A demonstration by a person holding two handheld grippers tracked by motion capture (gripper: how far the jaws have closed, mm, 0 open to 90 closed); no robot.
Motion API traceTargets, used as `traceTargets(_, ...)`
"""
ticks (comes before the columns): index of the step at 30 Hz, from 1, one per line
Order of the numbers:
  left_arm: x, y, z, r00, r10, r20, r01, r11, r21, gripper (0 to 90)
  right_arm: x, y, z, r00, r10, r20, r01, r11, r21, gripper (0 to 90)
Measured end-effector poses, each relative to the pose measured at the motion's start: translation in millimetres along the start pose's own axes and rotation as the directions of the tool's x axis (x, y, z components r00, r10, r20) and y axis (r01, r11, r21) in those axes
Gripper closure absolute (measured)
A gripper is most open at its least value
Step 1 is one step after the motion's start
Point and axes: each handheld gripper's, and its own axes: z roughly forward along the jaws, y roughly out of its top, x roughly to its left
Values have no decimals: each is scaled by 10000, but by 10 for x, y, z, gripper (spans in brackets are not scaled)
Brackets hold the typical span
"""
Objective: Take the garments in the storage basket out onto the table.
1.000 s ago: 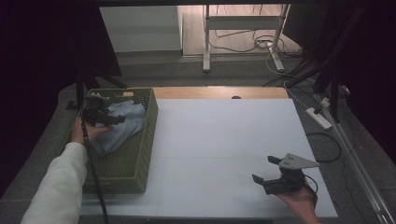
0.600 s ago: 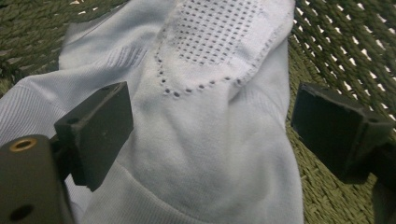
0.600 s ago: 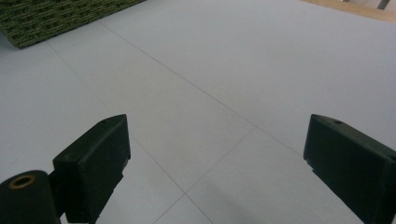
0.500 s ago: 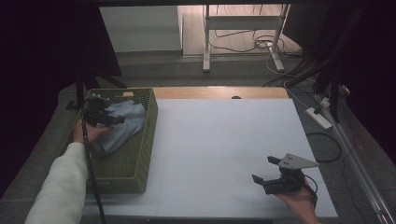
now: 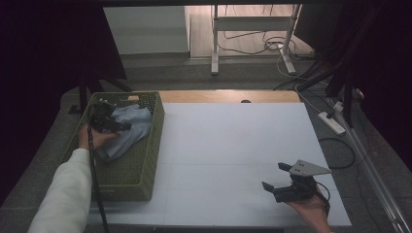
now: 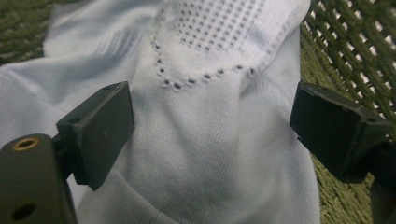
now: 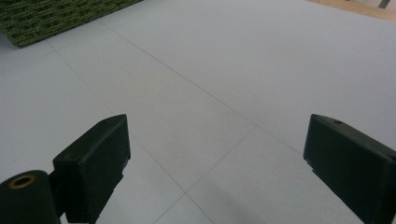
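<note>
We are reaching into the green basket [image 5: 145, 160] at the left side of the table [image 5: 233, 145] to pick up a light blue cloth [image 5: 127, 130]. This is the grabbing step, and it is not done yet.

Our left gripper [image 6: 210, 126] is down inside the basket, right over the cloth. Its two black jaws stand wide apart, one on each side of a raised bump of fabric. We think the next move is to push down a little and squeeze the jaws together on that bump. Then we can lift the cloth up and out over the basket wall. The cloth is soft and floppy, so we should pinch a good thick fold, or it may slip away.

Our right gripper [image 5: 281, 182] waits at the near right part of the table, well apart from the basket. Its jaws are spread wide too, and it holds nothing. Below it is just the bare white table top.

The cloth looks pale blue, almost white up close. It is a stretchy knit with fine ribs. One patch has lots of tiny holes [image 6: 219, 28] in rows, and a curved line of dots runs under it. It lies crumpled in the far part of the basket, with the woven green wall [image 6: 355, 60] just beside it.
</note>
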Motion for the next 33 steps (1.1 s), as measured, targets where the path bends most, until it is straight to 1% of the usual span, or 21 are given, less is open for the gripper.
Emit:
traceTargets(2,3,-3,28,10000,13,-82,-11,9999,154,137,1,0,1,10000,-21,13,21,10000,29,76)
traceTargets(4,18,-7,39,9999,-42,-151,45,9998,172,135,1,-2,3,10000,-18,5,18,10000,39,76)
traceTargets(12,49,-32,103,10000,-32,-6,32,9995,327,135,3,-2,6,10000,-37,-8,37,10000,70,76)
traceTargets(14,58,-42,131,9999,-60,121,55,9990,435,135,6,-2,6,10000,-33,-7,33,10000,47,76)
traceTargets(16,57,-50,163,9999,-25,155,16,9983,584,135,8,-2,6,10000,-30,-14,30,10000,48,76)
traceTargets(17,55,-55,179,9998,-74,164,64,9982,592,135,7,-2,8,10000,-21,-24,22,10000,56,76)
traceTargets(23,43,-64,223,9998,120,166,-134,9964,843,146,10,-5,14,10000,-55,-46,56,9999,112,76)
traceTargets(25,37,-68,227,9995,253,164,-267,9952,941,201,9,-4,13,10000,-32,-35,33,9999,123,76)
traceTargets(28,34,-74,223,9989,467,83,-473,9932,1061,329,9,-2,12,10000,38,-89,-37,10000,88,76)
traceTargets(30,30,-77,207,9976,667,-160,-646,9919,1095,441,9,-3,13,10000,25,-78,-24,9999,107,76)
traceTargets(32,27,-79,176,9959,873,-247,-843,9911,1034,593,8,-4,12,10000,16,-66,-16,9999,117,76)
traceTargets(33,21,-73,167,9949,965,-295,-930,9902,1038,613,7,-4,11,10000,21,-66,-20,9999,110,76)
